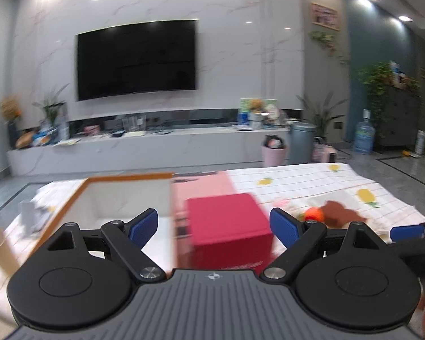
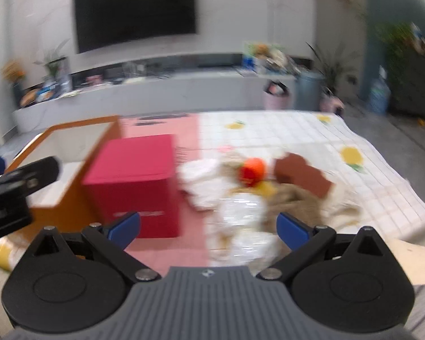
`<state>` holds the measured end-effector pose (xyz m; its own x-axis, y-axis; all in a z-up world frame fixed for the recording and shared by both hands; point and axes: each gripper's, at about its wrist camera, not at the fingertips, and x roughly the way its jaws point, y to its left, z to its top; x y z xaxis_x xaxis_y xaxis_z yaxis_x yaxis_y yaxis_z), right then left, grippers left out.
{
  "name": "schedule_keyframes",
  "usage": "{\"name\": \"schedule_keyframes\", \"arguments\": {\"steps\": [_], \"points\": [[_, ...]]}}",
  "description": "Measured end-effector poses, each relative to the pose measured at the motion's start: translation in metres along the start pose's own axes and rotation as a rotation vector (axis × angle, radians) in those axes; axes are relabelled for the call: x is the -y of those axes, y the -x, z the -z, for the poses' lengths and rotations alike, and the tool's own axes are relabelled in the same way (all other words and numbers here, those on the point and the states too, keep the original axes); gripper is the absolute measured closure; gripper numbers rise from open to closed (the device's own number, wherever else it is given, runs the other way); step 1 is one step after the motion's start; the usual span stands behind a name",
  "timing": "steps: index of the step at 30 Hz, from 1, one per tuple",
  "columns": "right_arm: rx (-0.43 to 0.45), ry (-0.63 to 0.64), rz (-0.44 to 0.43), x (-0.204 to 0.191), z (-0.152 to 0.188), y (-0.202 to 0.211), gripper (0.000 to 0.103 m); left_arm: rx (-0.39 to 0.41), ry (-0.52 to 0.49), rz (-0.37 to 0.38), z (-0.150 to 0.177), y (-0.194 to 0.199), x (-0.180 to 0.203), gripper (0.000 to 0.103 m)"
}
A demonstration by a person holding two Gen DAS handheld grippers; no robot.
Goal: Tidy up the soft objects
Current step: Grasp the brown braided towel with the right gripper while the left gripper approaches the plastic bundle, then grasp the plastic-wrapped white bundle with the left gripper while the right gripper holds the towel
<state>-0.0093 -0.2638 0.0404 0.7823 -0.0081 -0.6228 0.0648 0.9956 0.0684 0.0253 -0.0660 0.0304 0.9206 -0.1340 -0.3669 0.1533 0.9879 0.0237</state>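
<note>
Both grippers hang wide open and empty over a quilted, lemon-print counter point(image 2: 354, 130). The right gripper point(image 2: 208, 228) faces a heap of soft objects point(image 2: 255, 187), plush and crinkled plastic, at 12 o'clock; the left gripper point(image 1: 214, 225) faces a matte red box point(image 1: 229, 223), an orange-rimmed white bin point(image 1: 119, 195) at 10 o'clock. A low, centred pinch on one soft item looks best.

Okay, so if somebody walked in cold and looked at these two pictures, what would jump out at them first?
Probably the red box, standing in the middle of the table on a pink mat, right beside the orange-rimmed bin. Next, the jumbled heap of soft things to its right on the checked lemon-print cloth, topped by a bright orange ball. Both the left gripper and the right gripper hang open and empty in front.
</note>
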Motion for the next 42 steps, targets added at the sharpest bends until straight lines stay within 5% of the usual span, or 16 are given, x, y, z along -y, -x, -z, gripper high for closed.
{"name": "schedule_keyframes", "arguments": {"steps": [4, 7, 10, 19, 22, 27, 34, 39, 41, 42], "points": [[-0.075, -0.107, 0.089, 0.061, -0.019, -0.019, 0.003, -0.062, -0.074, 0.144, -0.004, -0.019, 0.033, 0.000], [-0.209, -0.152, 0.036, 0.096, -0.030, -0.047, 0.003, -0.131, -0.183, 0.290, 0.007, -0.032, 0.063, 0.000], [-0.353, -0.237, 0.001, 0.118, -0.034, -0.078, 0.003, -0.176, -0.291, 0.351, 0.029, -0.044, 0.092, 0.000], [-0.410, -0.231, -0.031, 0.104, -0.017, -0.130, 0.003, -0.290, -0.221, 0.399, 0.066, -0.087, 0.112, 0.000], [-0.374, -0.217, 0.031, 0.103, -0.015, -0.131, 0.005, -0.284, -0.207, 0.381, 0.072, -0.097, 0.111, 0.000], [-0.376, -0.290, -0.001, 0.114, -0.009, -0.140, 0.011, -0.194, -0.186, 0.434, 0.085, -0.103, 0.105, 0.000], [-0.338, -0.336, -0.036, 0.120, -0.009, -0.135, 0.023, -0.287, -0.135, 0.439, 0.105, -0.126, 0.109, 0.000], [-0.333, -0.354, -0.048, 0.123, -0.007, -0.136, 0.022, -0.276, -0.047, 0.409, 0.103, -0.133, 0.111, 0.001], [-0.331, -0.364, -0.052, 0.125, -0.007, -0.136, 0.022, -0.276, -0.056, 0.408, 0.102, -0.135, 0.115, 0.006], [-0.330, -0.370, -0.054, 0.126, -0.007, -0.135, 0.022, -0.286, -0.061, 0.409, 0.103, -0.138, 0.116, 0.017]]}}
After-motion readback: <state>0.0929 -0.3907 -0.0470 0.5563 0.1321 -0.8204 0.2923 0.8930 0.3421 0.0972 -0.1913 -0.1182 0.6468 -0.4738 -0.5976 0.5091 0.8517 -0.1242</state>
